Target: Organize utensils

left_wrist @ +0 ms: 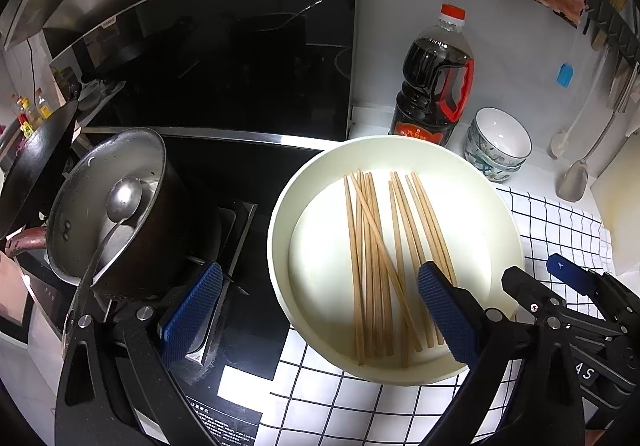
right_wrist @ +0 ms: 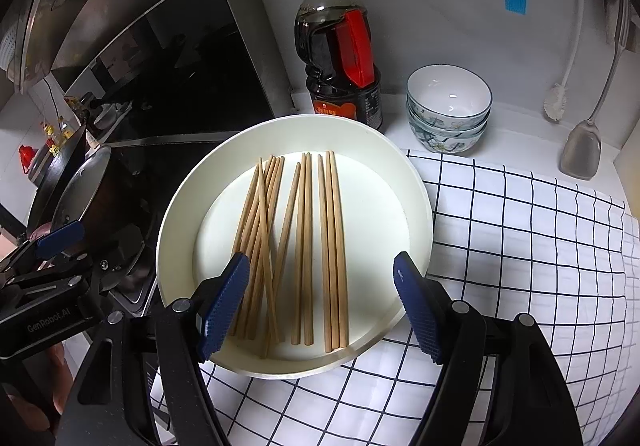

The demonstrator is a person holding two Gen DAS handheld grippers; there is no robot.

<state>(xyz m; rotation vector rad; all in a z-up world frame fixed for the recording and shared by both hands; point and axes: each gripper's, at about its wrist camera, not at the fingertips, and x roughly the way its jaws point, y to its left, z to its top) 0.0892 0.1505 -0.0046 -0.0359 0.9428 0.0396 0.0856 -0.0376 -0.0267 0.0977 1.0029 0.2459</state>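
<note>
1. Plate (right_wrist: 384, 182), one; cream, round, raised rim; centre of the right wrist view, resting partly on the checked cloth (right_wrist: 520, 246), partly over the black stove edge.
2. Chopsticks (right_wrist: 304, 246), wooden, roughly thirteen as far as can be counted; all lying inside the plate, running lengthwise toward the camera; left bundle crossed and fanned, middle group of three, right group of three lying parallel.
3. Right gripper (right_wrist: 320, 302), one; jaws spread wide, holding nothing; both blue pads hovering over the near rim of the plate, the chopstick ends between them.
4. Left gripper (left_wrist: 320, 310), one; jaws wide apart, empty; right pad over the plate, left pad over the stove.
5. Soy sauce bottle (right_wrist: 340, 46), one; red cap, upper centre, behind the plate.
6. Bowls (right_wrist: 448, 106), three, stacked; right of the bottle.
7. Pot (left_wrist: 108, 206), one, left of the left wrist view; one ladle (left_wrist: 120, 202) inside.
</note>
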